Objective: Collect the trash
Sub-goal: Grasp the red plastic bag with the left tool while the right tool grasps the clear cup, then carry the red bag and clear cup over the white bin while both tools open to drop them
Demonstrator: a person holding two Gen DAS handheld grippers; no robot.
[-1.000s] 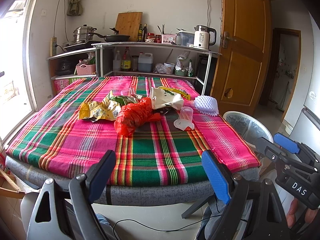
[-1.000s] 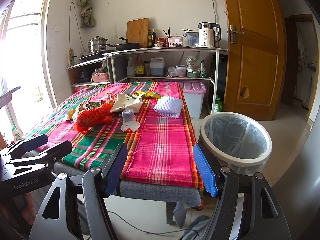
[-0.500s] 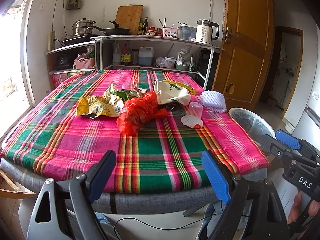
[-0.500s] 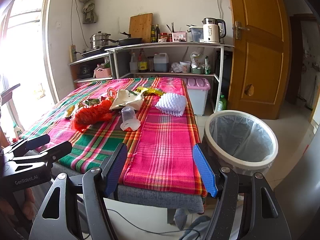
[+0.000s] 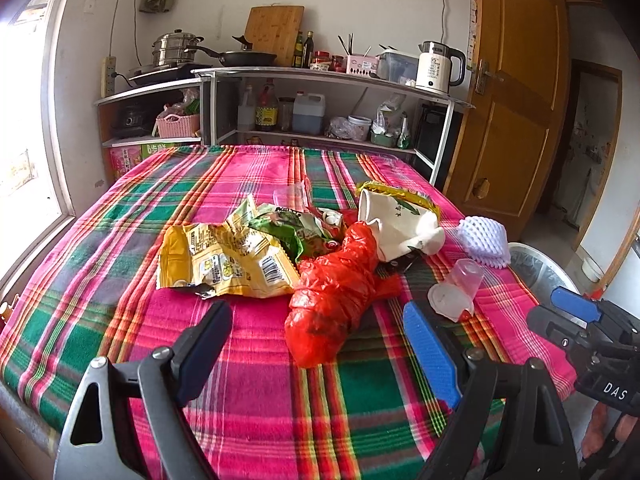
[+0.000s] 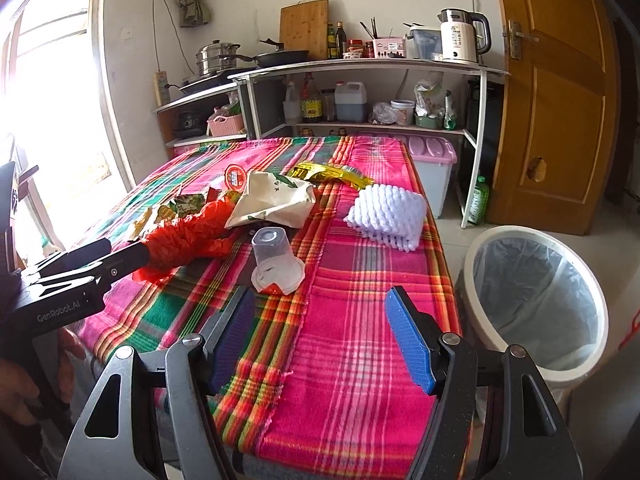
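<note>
Trash lies in a heap on the plaid tablecloth (image 5: 120,248): a red plastic bag (image 5: 336,292), a yellow snack wrapper (image 5: 224,260), a green wrapper (image 5: 288,226), a white paper bag (image 5: 404,228), an upturned clear plastic cup (image 5: 460,284) and a white foam fruit net (image 5: 484,240). My left gripper (image 5: 316,356) is open and empty just short of the red bag. My right gripper (image 6: 320,340) is open and empty over the table's near edge, short of the cup (image 6: 274,260). The lined white trash bin (image 6: 536,300) stands on the floor to the right of the table.
A shelf unit (image 5: 320,80) with pots, bottles and a kettle (image 5: 436,64) stands behind the table. A wooden door (image 6: 560,100) is at the right. A pink-lidded storage box (image 6: 432,168) sits by the table's far right corner. A window is at the left.
Both grippers have moved forward toward the table. The left one is now over the cloth near the red bag; the right one is closer to the cup. Both stay open.
</note>
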